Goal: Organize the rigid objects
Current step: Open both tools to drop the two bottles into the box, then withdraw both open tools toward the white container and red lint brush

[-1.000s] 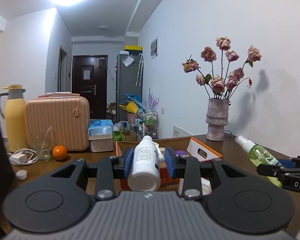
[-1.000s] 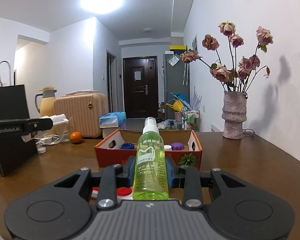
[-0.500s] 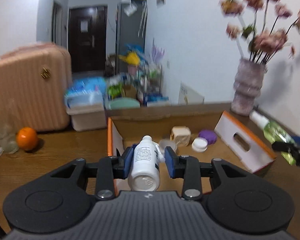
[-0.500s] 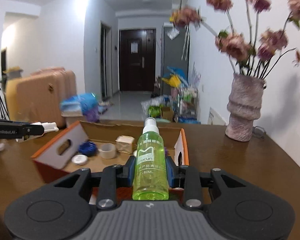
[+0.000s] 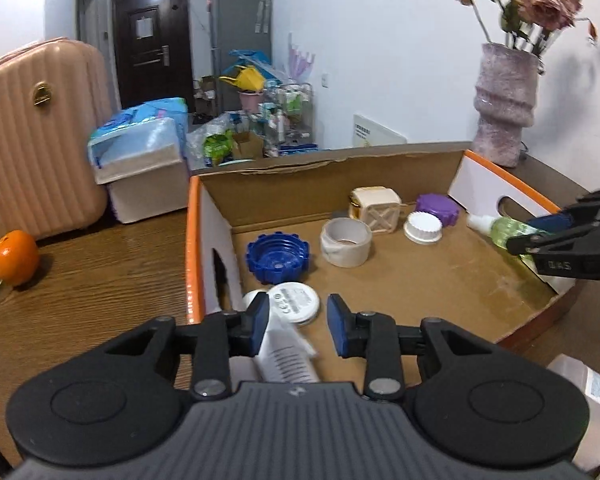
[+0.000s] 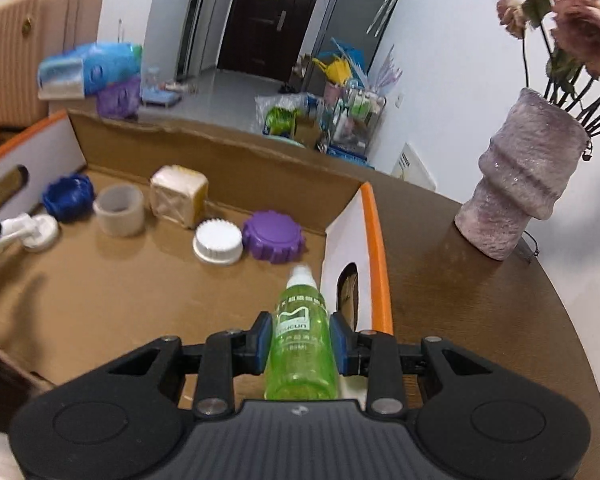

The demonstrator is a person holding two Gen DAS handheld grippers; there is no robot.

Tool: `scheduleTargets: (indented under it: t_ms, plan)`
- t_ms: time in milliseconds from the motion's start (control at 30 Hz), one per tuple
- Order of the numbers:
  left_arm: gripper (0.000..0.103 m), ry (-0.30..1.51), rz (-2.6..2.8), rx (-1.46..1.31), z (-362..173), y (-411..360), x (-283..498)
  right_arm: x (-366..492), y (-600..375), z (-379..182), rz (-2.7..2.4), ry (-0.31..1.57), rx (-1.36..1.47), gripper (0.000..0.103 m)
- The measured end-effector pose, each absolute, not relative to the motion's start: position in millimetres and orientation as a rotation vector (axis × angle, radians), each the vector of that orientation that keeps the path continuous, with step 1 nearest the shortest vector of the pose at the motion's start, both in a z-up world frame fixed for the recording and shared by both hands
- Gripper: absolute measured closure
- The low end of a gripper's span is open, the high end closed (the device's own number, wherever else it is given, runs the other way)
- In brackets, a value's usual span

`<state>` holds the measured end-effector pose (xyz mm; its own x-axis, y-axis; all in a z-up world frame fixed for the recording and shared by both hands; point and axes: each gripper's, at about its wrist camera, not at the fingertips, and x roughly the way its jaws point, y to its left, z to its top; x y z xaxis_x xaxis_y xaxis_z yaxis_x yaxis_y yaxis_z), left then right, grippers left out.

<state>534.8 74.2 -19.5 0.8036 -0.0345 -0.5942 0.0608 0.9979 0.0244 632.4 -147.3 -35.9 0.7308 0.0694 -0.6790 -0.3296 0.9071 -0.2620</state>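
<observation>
Right gripper (image 6: 299,345): clamped on the green spray bottle (image 6: 301,344), over the box's right end.
Box (image 6: 236,160): holds a purple lid (image 6: 274,236) and a white cap (image 6: 217,241).
Vase (image 6: 518,196): right, on the table (image 6: 472,320).

I see a matt brown cardboard box (image 5: 400,280), glossy translucent green plastic bottle (image 6: 302,344), grained wood table (image 5: 100,264), rough mottled vase (image 6: 524,176)

Left gripper (image 5: 294,322), filling the lower frame: black plastic body, ribbed grey centre panel, two round discs, silver screws, blue finger pads (image 5: 260,320). Right gripper (image 6: 300,344), lower frame, looks identical, blue pads included.
</observation>
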Motion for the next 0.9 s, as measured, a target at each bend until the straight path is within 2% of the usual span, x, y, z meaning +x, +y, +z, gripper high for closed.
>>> scheduleTargets:
  t_ms: [267, 667, 733, 767, 800, 833, 900]
  plan:
    - [0.065, 0.621, -0.036, -0.014, 13.8, 90.9, 518.2, 626.2, -153.8, -12.6, 0.237, 0.736, -0.335, 0.077]
    - [0.045, 0.513, -0.004, -0.008, 88.6, 88.4, 443.9, 551.5, -193.2, 78.1, 0.300, 0.647, -0.202, 0.076]
    - [0.035, 0.481, 0.003, -0.004, 96.1, 83.6, 426.1, 535.1, -196.6, 85.0, 0.312, 0.631, -0.188, 0.076]
    - [0.029, 0.460, 0.010, -0.007, 98.0, 81.3, 416.4, 525.6, -198.8, 87.8, 0.322, 0.618, -0.177, 0.073]
    - [0.015, 0.438, 0.024, -0.010, 99.1, 78.7, 407.1, 515.9, -201.3, 89.6, 0.334, 0.601, -0.162, 0.067]
    - [0.011, 0.407, 0.042, -0.013, 99.3, 76.2, 397.1, 506.2, -203.9, 91.6, 0.352, 0.581, -0.144, 0.061]
    - [0.009, 0.352, 0.057, -0.012, 97.8, 71.1, 377.4, 484.3, -210.7, 93.3, 0.382, 0.527, -0.099, 0.027]
